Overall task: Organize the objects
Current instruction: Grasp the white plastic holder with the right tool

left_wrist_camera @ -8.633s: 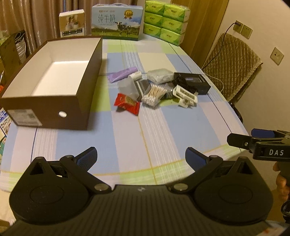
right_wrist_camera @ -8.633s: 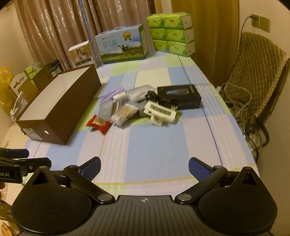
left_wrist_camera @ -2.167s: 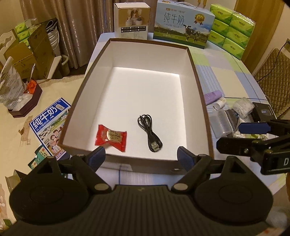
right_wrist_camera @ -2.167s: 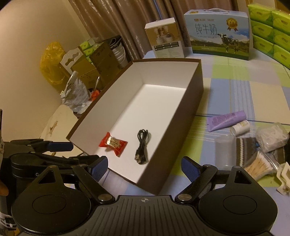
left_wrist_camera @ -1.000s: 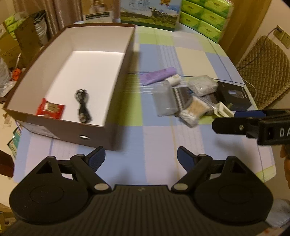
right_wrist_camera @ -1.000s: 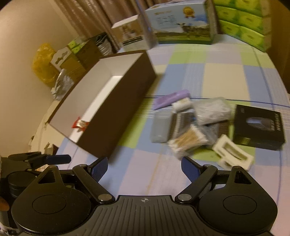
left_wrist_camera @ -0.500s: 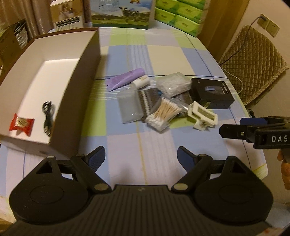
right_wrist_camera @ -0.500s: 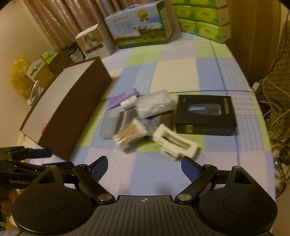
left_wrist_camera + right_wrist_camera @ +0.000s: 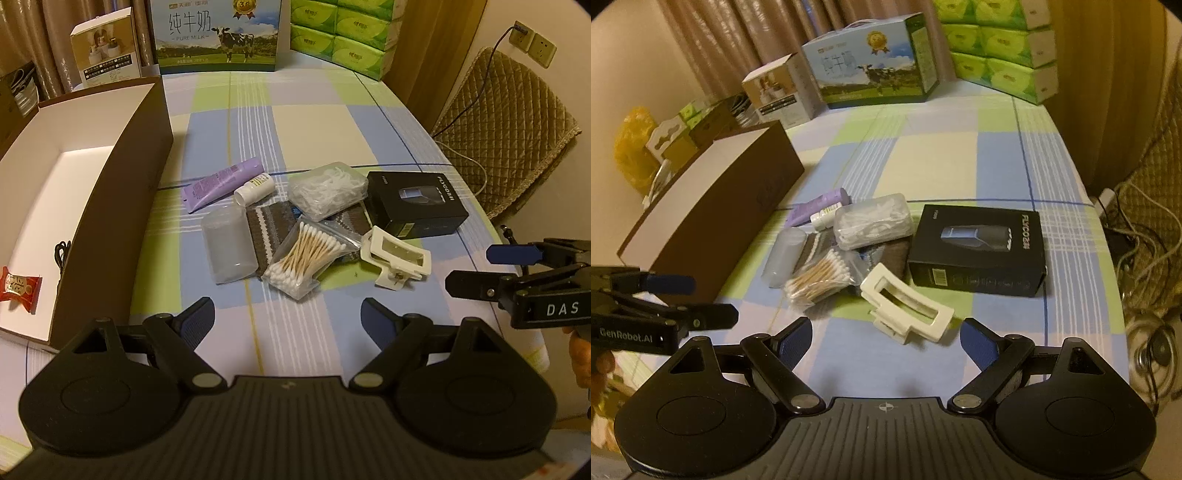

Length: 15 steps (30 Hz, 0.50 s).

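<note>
A brown box with a white inside (image 9: 122, 206) (image 9: 713, 218) stands at the table's left, holding a red candy packet (image 9: 16, 286) and a black cable (image 9: 61, 254). Right of it lies a pile: purple tube (image 9: 221, 182) (image 9: 818, 205), small white bottle (image 9: 255, 189), clear plastic case (image 9: 229, 249), striped knit cloth (image 9: 269, 229), bag of cotton swabs (image 9: 304, 256) (image 9: 822, 278), clear box of floss picks (image 9: 327, 190) (image 9: 873, 219), black carton (image 9: 415, 208) (image 9: 979, 251), white hair clip (image 9: 397, 260) (image 9: 907, 310). My left gripper (image 9: 286, 317) hovers open in front of the swabs. My right gripper (image 9: 886, 338) is open just before the clip.
At the table's far end stand a milk carton case (image 9: 218, 35), a small beige box (image 9: 107, 48) and stacked green tissue packs (image 9: 343, 33). A quilted chair (image 9: 509, 129) with cables is to the right. The checked cloth (image 9: 306, 125) lies bare behind the pile.
Both views have swung right from the box to the pile and drawn closer to it. The clip now lies just ahead of the right gripper. Both grippers stayed open.
</note>
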### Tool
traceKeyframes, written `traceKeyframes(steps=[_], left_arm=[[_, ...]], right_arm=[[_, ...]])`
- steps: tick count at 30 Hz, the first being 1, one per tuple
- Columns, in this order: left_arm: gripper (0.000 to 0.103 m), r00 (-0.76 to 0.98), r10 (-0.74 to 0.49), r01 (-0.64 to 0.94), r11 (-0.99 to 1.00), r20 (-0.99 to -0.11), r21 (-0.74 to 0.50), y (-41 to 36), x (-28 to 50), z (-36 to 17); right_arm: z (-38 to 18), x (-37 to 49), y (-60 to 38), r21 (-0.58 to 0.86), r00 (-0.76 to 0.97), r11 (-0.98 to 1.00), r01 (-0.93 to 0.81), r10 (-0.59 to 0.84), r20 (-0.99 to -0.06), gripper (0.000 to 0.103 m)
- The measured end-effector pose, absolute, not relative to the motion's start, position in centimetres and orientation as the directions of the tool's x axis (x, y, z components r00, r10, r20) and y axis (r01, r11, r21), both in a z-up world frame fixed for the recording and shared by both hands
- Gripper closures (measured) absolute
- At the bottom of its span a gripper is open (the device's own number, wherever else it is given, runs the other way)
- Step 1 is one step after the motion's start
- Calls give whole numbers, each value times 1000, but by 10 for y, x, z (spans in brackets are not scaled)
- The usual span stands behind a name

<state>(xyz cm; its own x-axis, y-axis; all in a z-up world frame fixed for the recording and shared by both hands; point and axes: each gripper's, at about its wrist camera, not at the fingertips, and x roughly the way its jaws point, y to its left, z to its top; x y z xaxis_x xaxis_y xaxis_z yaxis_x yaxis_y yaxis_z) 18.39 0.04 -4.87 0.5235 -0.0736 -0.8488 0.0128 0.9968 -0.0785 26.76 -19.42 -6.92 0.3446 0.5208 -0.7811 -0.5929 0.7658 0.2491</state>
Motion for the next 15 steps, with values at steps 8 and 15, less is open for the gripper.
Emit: traceKeyframes(steps=[8,15], left_arm=[[20,516,-53,-7,998,-855,-67,2,193,-66],[20,507,-49,0,998,-860,-57,4,198,-77]], right_arm=[[-99,281,-177,132,337,659,-741,534,-775,36],[-123,289,-160,26,337,560,-828,534,-775,40]])
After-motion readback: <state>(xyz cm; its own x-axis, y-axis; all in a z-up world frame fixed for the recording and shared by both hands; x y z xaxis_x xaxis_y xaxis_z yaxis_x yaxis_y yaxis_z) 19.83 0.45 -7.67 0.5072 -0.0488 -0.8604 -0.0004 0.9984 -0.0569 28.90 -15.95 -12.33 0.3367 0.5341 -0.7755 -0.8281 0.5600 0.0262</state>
